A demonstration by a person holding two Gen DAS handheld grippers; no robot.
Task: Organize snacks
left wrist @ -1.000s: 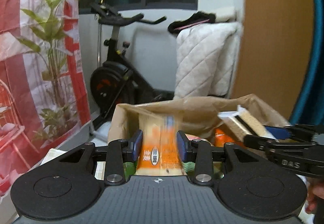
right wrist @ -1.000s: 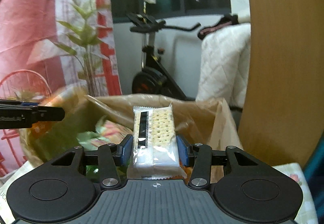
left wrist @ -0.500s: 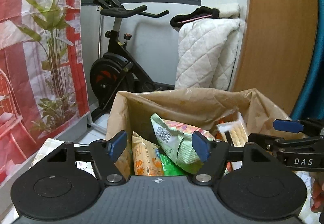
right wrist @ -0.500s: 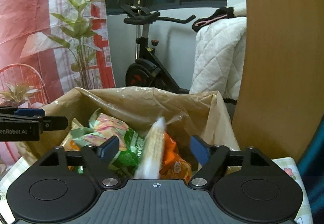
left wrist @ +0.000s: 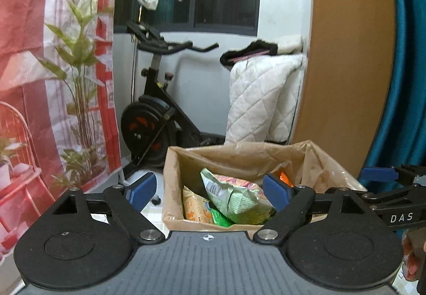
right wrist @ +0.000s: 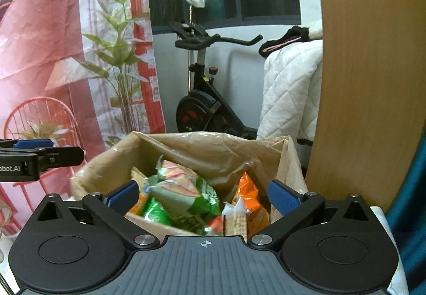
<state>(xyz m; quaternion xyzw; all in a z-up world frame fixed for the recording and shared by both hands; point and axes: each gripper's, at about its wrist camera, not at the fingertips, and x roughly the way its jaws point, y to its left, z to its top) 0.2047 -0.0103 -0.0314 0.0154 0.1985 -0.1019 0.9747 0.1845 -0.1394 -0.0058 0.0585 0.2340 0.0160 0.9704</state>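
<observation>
An open brown paper bag [left wrist: 239,156] stands ahead and also shows in the right wrist view [right wrist: 202,145]. In it lie a green snack bag [left wrist: 234,196], an orange-and-cream packet [left wrist: 195,208], an orange packet [right wrist: 249,188] and a cracker pack [right wrist: 235,220]. My left gripper [left wrist: 207,189] is open and empty just in front of the bag's near rim. My right gripper [right wrist: 202,195] is open and empty above the bag's near edge. The right gripper shows at the right of the left wrist view [left wrist: 383,183]; the left gripper shows at the left of the right wrist view [right wrist: 34,151].
An exercise bike [left wrist: 157,119] stands behind the bag. A white quilted blanket [left wrist: 261,97] hangs beside a wooden panel [left wrist: 343,55]. A red-and-white printed curtain with plants [left wrist: 53,68] fills the left. A teal curtain [left wrist: 404,81] hangs at far right.
Both grippers opened and let go: the orange-and-cream packet and the cracker pack dropped into the bag. Both grippers then drew back a little from the bag.
</observation>
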